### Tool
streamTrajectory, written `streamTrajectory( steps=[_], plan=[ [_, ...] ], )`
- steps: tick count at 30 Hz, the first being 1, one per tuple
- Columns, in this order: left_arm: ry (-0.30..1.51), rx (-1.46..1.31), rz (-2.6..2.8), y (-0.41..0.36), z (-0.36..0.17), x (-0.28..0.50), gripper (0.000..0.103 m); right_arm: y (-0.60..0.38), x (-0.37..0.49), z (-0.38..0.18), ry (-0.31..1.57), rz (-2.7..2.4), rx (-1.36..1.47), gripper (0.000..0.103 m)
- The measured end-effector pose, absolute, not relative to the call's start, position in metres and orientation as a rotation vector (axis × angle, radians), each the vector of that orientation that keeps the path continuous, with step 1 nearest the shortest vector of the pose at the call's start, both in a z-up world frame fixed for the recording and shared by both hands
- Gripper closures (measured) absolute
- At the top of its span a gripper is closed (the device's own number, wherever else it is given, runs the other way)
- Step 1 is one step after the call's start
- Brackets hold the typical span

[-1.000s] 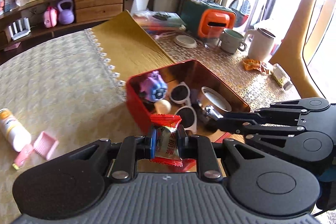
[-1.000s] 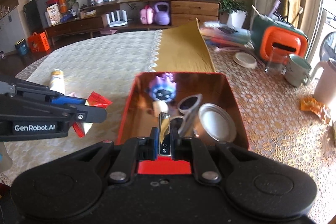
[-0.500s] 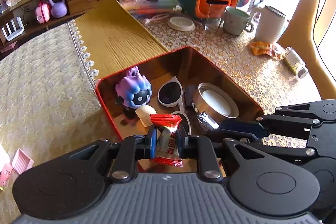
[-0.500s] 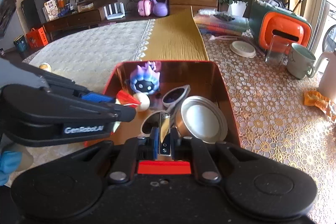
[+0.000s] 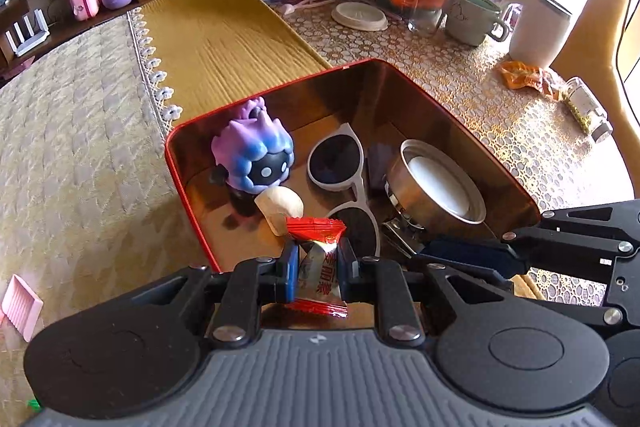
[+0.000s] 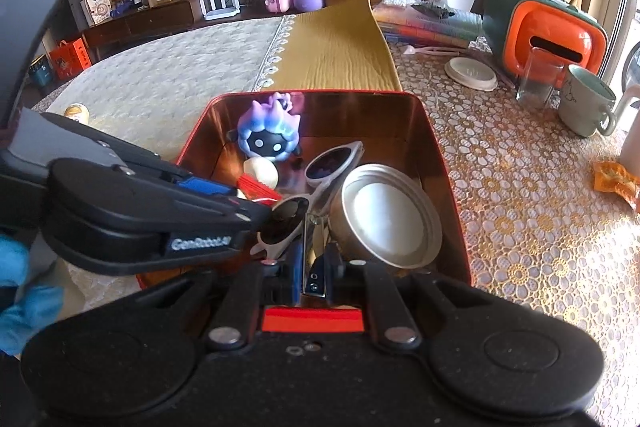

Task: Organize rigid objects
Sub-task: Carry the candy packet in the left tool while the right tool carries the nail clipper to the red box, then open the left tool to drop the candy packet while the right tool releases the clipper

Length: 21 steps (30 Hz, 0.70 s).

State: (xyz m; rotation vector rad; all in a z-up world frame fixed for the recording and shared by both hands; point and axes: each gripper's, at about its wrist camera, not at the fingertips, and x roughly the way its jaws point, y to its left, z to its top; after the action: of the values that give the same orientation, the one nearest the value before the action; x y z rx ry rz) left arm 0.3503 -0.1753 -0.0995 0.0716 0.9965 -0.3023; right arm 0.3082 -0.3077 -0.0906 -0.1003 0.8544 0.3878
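Over the red tin (image 5: 192,203), the left gripper (image 5: 318,267) pinched a candy (image 5: 320,263); the right gripper (image 6: 314,267) clamped a metal handle (image 6: 310,259) (cup's, probably). Releasing low would avoid bouncing.

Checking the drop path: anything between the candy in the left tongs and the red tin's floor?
No cover on the red tin. Under the candy lie the white sunglasses and a pale lump; bare floor shows left of them.
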Motion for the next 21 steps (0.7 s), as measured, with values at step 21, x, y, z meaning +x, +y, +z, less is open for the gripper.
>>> streamTrajectory(
  steps=[21],
  plan=[
    [1.0,0.033,-0.307,-0.175,-0.094,0.343,0.077,-0.318,0.305,-0.085,0.881,0.447,-0.002,0.091]
  ],
)
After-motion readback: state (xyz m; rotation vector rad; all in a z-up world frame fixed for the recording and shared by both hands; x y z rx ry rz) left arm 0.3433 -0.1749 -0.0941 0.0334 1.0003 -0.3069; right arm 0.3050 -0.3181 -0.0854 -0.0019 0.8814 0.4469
